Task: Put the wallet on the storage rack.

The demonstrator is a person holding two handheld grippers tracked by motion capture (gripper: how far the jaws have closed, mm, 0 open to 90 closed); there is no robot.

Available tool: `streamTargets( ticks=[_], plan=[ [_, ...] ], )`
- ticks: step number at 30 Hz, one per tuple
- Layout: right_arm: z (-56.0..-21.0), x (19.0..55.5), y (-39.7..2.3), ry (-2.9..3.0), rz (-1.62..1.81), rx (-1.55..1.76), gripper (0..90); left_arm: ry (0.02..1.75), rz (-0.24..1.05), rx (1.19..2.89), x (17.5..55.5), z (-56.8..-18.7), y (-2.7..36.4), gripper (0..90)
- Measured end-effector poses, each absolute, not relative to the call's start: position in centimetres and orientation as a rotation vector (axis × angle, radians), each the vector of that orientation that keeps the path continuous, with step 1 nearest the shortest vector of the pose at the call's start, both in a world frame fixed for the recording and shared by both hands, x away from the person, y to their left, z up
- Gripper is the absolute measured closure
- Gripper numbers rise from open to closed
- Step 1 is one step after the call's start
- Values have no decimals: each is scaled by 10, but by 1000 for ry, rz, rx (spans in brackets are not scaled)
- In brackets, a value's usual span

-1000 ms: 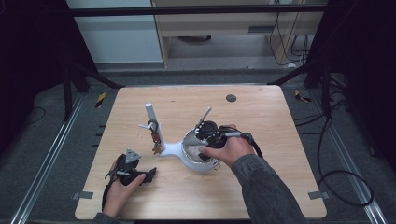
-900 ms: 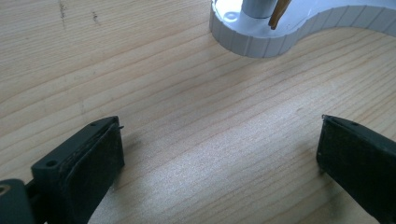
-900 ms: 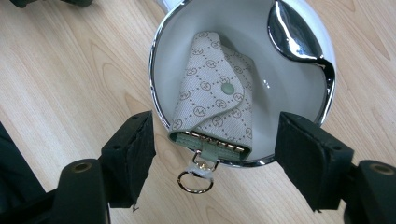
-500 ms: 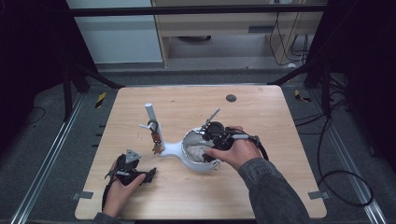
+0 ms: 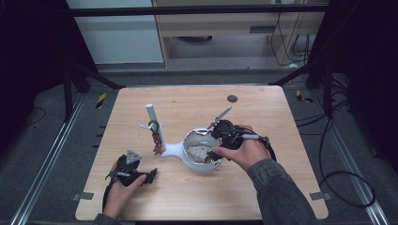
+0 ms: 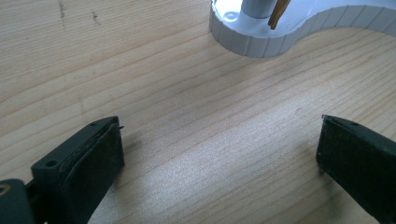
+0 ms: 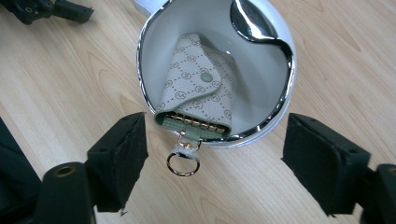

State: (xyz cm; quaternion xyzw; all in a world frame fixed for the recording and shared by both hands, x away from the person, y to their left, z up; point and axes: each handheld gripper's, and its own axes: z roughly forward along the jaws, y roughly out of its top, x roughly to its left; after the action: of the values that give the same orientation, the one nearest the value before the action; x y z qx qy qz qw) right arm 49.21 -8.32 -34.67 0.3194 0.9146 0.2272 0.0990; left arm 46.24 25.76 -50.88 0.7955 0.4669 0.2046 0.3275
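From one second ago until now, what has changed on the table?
The right tongs have just been opening and stand clear of the key pouch, which lies in the white bowl with its ring over the rim. The right hand drew back slightly. The left tongs, open on the table, and the stand stayed.

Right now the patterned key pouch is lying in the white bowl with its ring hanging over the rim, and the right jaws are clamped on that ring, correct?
Not quite. The key pouch does lie in the white bowl with its ring over the rim, but the right gripper is not clamped on it: its jaws have just been opening and stand apart on either side, touching nothing, as the right gripper view shows.
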Motion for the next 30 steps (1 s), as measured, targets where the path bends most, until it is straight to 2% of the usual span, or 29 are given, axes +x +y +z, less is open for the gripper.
streamTargets(
  ticks=[2, 12, 30],
  plan=[
    [-345, 491, -88, 2677, 699, 930, 127, 1222, 536, 2083, 462, -509, 258, 0],
    [-345, 492, -113, 2546, 868, 932, 53, 1222, 532, 2085, 461, -509, 258, 0],
    [-348, 493, -151, 2438, 960, 934, 100, 1218, 533, 2090, 461, -509, 259, 0]
  ],
)
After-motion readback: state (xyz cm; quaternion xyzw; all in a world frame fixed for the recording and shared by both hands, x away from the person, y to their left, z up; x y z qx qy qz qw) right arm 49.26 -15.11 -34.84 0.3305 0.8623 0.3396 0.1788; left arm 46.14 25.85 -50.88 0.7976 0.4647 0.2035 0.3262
